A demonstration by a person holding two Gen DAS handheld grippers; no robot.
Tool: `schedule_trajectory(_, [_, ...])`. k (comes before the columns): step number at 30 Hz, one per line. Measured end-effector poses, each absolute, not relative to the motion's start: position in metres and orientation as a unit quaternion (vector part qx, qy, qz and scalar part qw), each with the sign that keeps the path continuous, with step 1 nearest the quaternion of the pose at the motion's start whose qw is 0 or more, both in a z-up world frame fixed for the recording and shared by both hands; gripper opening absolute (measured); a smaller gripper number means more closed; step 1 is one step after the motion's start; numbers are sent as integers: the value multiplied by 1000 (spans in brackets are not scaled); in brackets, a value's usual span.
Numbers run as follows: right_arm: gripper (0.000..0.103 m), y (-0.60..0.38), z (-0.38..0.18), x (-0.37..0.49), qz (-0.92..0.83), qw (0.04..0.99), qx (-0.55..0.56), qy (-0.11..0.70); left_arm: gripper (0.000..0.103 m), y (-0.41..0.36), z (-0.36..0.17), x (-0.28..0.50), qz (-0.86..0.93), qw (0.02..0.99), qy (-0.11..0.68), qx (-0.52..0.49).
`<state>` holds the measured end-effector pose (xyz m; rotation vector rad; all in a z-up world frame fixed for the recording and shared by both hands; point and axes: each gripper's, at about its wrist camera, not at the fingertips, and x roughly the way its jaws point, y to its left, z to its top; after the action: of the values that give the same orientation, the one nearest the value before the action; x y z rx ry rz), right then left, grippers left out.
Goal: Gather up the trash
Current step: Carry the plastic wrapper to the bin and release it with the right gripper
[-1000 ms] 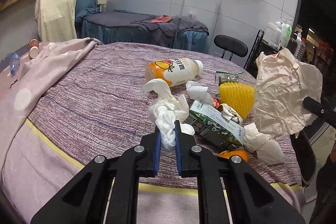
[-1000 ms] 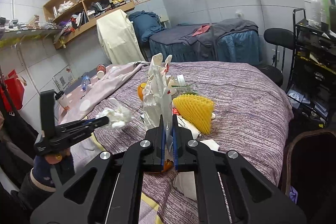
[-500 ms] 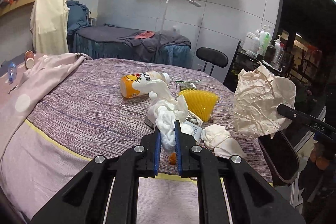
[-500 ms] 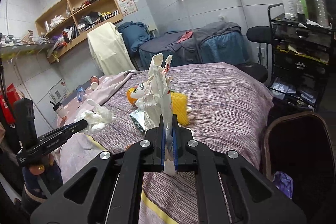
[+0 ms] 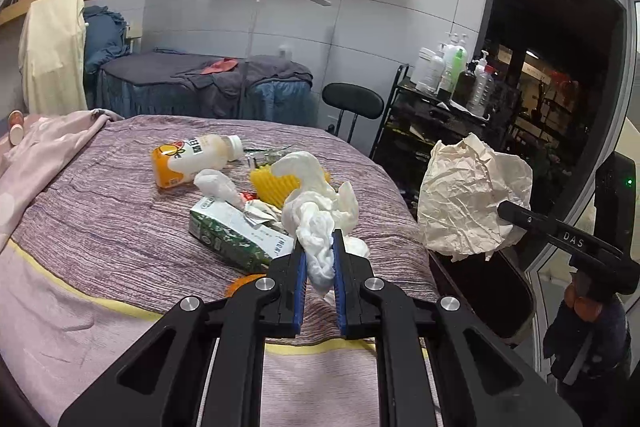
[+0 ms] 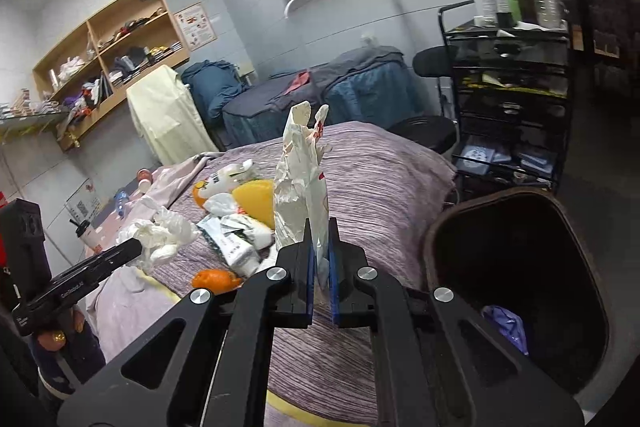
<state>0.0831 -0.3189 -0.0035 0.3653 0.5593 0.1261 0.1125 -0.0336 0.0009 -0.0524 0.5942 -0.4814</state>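
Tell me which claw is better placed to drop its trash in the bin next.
Probably the right claw: its crumpled paper bag hangs beside the open bin. The left claw, with white tissue, sits over the bed.

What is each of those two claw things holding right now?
Left gripper: jaws closed on a wad of white tissue.
Right gripper: jaws closed on a crumpled paper bag.

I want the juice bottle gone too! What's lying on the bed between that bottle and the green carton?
In the left wrist view, a crumpled white tissue lies between the juice bottle and the green carton.
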Motion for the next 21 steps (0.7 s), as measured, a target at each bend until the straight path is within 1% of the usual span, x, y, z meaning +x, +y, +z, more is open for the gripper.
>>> schedule_trajectory(9, [7,-362,-16,68,3,940,196,278,12,-71,0,110,-277,915,293,-15])
schedule_trajectory(21, [7,-427,-56,50,-89,921,221,308,12,-119,-5,111,-327,894,306,-4])
